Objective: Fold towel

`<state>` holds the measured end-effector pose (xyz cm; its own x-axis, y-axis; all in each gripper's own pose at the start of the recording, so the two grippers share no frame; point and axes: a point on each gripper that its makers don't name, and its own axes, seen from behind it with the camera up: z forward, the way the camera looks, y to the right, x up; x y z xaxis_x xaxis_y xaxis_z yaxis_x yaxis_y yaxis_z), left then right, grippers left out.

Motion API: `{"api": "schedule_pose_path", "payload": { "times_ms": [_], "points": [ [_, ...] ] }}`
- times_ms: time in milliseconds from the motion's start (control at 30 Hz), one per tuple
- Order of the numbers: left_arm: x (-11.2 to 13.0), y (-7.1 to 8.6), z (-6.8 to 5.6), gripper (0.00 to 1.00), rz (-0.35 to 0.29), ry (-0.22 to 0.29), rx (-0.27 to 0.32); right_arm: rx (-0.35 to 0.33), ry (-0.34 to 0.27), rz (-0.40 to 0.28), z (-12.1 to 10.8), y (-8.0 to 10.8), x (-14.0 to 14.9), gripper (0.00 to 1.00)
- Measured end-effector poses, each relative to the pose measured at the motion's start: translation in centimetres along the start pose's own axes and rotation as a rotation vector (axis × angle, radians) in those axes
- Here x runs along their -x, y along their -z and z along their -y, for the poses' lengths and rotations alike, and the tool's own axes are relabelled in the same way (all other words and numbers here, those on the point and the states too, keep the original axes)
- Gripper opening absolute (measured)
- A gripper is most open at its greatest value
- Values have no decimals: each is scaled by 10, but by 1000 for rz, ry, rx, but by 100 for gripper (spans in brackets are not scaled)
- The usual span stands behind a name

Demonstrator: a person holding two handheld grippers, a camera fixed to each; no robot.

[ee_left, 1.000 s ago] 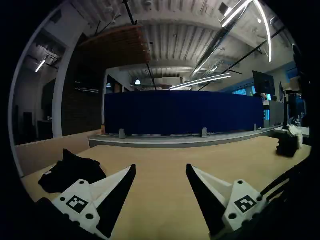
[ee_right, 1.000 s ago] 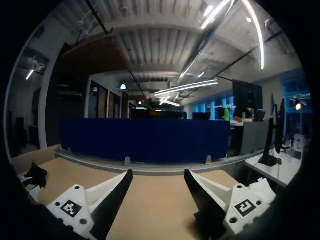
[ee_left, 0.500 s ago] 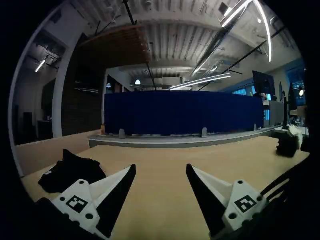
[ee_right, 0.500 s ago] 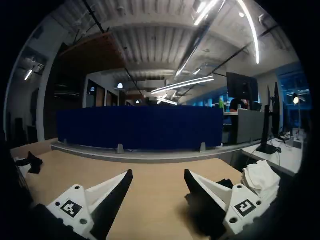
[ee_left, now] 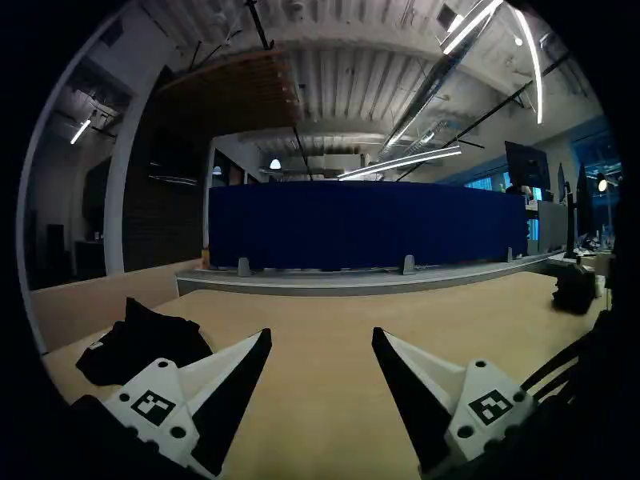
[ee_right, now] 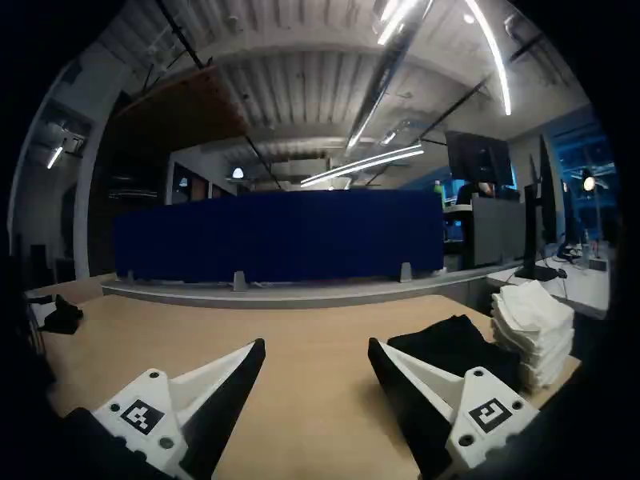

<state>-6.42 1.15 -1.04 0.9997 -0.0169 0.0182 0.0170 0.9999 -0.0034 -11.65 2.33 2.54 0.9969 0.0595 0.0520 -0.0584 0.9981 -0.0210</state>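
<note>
The left gripper (ee_left: 321, 332) and right gripper (ee_right: 316, 342) are hovering spread wide and empty over the surface (ee_left: 448, 312), likely readying to pick the crumpled towel (ee_left: 144, 340) lying at lower left in the left gripper view.

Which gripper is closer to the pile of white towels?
Right. The right gripper has the white towels close by, just to its right. The left gripper sits farther off, beside a crumpled black cloth at the other end of the table.
</note>
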Motion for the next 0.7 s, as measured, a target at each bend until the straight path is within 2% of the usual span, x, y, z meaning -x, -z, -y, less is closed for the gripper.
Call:
{"api": "schedule_pose_path", "payload": {
  "times_ms": [200, 400, 700],
  "points": [
    [0, -1, 0, 93, 0, 0, 0, 6, 11, -5, -1, 1, 5, 100],
    [0, -1, -1, 93, 0, 0, 0, -18, -16, 7, 7, 3, 12, 100],
    [0, -1, 0, 93, 0, 0, 0, 15, -32, 5, -1, 0, 14, 100]
  ]
}}
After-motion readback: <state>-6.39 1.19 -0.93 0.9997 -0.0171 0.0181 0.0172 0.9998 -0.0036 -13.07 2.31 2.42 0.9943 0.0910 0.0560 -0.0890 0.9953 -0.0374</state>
